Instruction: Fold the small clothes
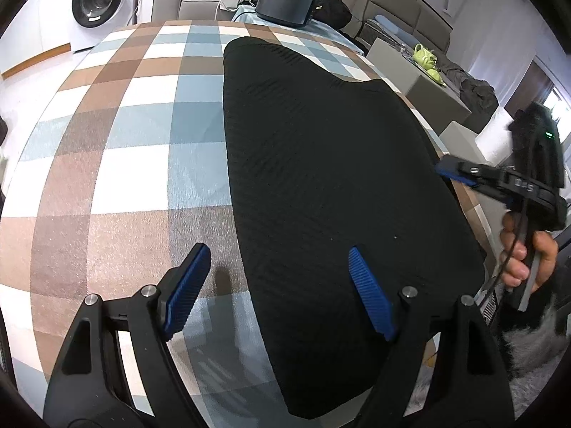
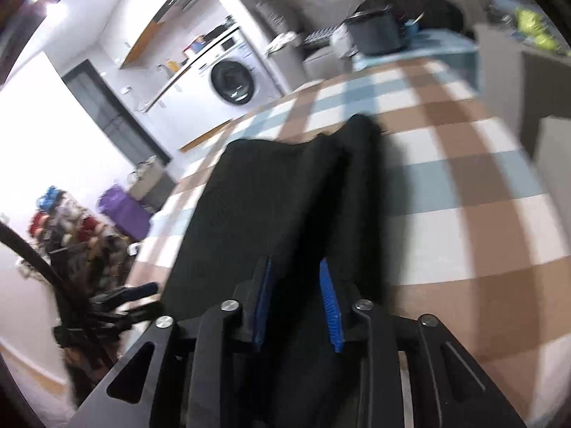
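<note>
Left wrist view
Desk [image 1: 117, 135]: covered in a brown, blue and white checked cloth.
Black garment [image 1: 321, 185]: lying flat on the desk, right of centre, its near end reaching the desk's near edge.
Left gripper [image 1: 282, 292]: fingers spread wide, pinching nothing; left finger [image 1: 187, 292] over the checked cloth, right finger [image 1: 371, 296] over the garment.
Right gripper [image 1: 455, 173]: at the garment's right edge, held by a hand [image 1: 524, 256]; finger state not readable from this side.
Background: washing machine [image 1: 98, 0] far left, dark box [image 1: 285, 1] beyond the desk.

Right wrist view (blurred)
Right gripper [image 2: 298, 297]: fingers part-way closed, a gap visible between the blue pads; garment fabric [image 2: 278, 192] lying in that gap, pads not clearly pressing it.
Garment: stretching away across the desk [image 2: 464, 178], a ridge raised along its right side.
Left gripper [image 2: 132, 296]: low left, beside the garment's edge.
</note>
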`<control>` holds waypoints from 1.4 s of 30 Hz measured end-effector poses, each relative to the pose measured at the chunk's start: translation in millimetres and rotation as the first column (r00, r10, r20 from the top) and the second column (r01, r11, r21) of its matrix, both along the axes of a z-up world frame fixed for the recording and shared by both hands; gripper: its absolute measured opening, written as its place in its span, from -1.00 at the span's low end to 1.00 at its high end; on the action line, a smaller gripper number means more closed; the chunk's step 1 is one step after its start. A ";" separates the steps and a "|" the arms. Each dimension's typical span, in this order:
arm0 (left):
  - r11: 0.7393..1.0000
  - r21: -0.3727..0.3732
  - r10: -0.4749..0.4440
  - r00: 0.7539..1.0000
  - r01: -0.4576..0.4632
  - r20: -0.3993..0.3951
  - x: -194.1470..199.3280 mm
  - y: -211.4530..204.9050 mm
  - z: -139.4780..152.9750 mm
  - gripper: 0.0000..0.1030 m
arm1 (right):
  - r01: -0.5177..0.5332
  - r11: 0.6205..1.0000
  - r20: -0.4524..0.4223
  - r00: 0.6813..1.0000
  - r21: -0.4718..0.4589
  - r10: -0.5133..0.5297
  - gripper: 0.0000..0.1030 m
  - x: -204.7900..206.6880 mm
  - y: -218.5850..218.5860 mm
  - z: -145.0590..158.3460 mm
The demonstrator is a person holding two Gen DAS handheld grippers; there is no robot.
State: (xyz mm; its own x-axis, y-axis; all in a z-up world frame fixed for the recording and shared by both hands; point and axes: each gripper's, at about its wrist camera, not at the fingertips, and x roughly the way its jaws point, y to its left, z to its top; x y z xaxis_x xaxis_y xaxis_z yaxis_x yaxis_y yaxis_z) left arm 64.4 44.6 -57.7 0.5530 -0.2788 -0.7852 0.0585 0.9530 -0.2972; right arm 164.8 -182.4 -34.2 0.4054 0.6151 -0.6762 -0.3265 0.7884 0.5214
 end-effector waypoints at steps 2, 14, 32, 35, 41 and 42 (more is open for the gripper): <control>1.000 -0.004 0.007 1.000 -0.007 0.000 -1.7 2.3 -0.4 0.51 | -0.011 1.000 -0.012 1.000 0.007 0.011 -0.40 4.4 12.4 -6.4; 1.000 -0.013 0.019 1.000 -0.019 -0.007 -9.6 10.7 -2.4 0.51 | 0.021 0.995 -0.044 0.999 -0.101 -0.025 -0.72 -4.6 13.0 -11.8; 1.000 0.009 -0.011 0.999 0.011 0.037 -35.5 -1.8 -2.5 0.51 | 0.015 0.998 0.045 0.999 -0.054 -0.013 -0.33 -92.0 -13.8 -4.2; 1.000 0.005 0.001 0.999 -0.001 0.036 -41.7 -1.7 -6.2 0.51 | 0.046 0.998 0.094 0.995 -0.048 -0.041 0.01 -101.2 -20.1 5.4; 0.999 0.039 0.011 0.999 -0.013 0.037 -52.7 -5.7 -13.0 0.51 | 0.001 0.990 0.151 0.988 -0.143 0.021 0.01 -117.4 0.6 -2.7; 0.999 0.042 0.008 0.999 -0.009 0.040 -55.7 -6.2 -13.1 0.51 | 0.016 0.985 0.146 0.989 -0.172 0.010 0.01 -118.4 -0.5 -6.9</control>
State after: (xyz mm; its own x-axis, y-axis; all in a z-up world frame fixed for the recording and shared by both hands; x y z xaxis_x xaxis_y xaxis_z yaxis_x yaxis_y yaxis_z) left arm 8.6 38.4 -70.8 0.5865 -0.2412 -0.7732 0.0613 0.9651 -0.2545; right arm 46.4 -182.9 -41.1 0.5089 0.4928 -0.7058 -0.3861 0.8635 0.3244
